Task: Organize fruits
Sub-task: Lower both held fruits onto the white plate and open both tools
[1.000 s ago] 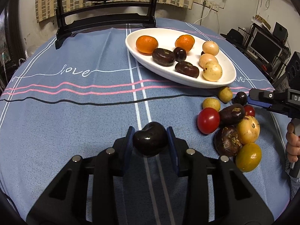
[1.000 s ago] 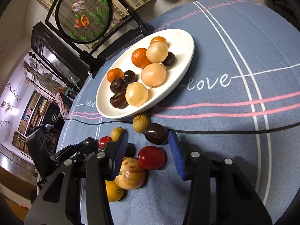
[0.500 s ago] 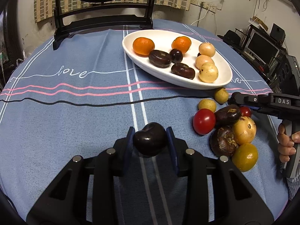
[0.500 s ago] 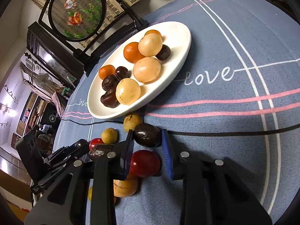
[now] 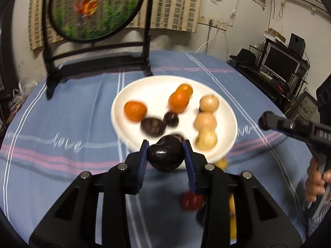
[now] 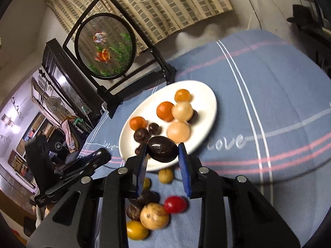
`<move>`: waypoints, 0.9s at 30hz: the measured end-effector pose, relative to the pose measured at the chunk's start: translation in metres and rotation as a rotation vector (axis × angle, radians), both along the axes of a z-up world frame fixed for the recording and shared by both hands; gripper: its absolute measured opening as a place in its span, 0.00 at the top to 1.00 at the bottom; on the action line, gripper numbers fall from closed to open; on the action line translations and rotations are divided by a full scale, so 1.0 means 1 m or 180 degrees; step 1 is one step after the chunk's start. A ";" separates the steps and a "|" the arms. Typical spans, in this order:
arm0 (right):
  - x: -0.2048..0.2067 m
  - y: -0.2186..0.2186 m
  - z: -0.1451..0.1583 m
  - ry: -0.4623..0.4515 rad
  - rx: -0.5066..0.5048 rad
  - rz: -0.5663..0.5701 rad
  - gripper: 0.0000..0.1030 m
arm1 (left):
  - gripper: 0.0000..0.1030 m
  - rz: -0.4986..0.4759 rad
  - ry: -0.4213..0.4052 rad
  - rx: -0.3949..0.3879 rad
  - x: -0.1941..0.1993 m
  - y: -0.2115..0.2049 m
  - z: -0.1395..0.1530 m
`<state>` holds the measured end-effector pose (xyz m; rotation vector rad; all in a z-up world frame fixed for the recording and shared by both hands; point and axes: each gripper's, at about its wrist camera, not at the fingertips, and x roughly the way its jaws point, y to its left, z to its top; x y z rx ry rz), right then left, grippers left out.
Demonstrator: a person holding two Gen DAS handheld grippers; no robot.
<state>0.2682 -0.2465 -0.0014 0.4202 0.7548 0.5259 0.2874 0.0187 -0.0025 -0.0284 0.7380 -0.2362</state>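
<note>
My left gripper (image 5: 166, 154) is shut on a dark heart-shaped fruit (image 5: 165, 154) and holds it in the air just before the near rim of the white oval plate (image 5: 128, 99). The plate holds oranges (image 5: 135, 111), pale round fruits (image 5: 205, 122) and dark fruits (image 5: 153, 126). My right gripper (image 6: 162, 153) is shut on a dark oval fruit (image 6: 162, 149), raised over the plate's near edge (image 6: 206, 103). Loose fruits lie on the blue cloth below it: a red tomato (image 6: 175, 204), a tan fruit (image 6: 154, 216), a yellow one (image 6: 136, 229).
A black stand with a round painted panel (image 5: 94, 8) stands at the back of the table. The right gripper's body (image 5: 289, 127) shows at the right of the left wrist view. Shelves and a monitor (image 5: 280, 64) lie beyond the table's right edge.
Both grippers have lifted and moved toward the plate. The right gripper has shut on the dark oval fruit and raised it from the cloth. The left still holds its dark fruit.
</note>
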 end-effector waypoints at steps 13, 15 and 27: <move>0.070 0.070 -0.017 0.0207 -0.0225 0.0361 0.71 | 0.67 0.0098 0.0294 -0.0320 0.110 -0.002 -0.019; 0.076 0.076 -0.020 0.0218 -0.0287 0.0441 0.69 | 0.67 0.0087 0.0347 -0.0330 0.126 -0.003 -0.025; 0.089 0.079 -0.029 0.0246 -0.0426 0.0484 0.68 | 0.37 0.0062 0.0300 -0.0688 0.140 0.011 -0.024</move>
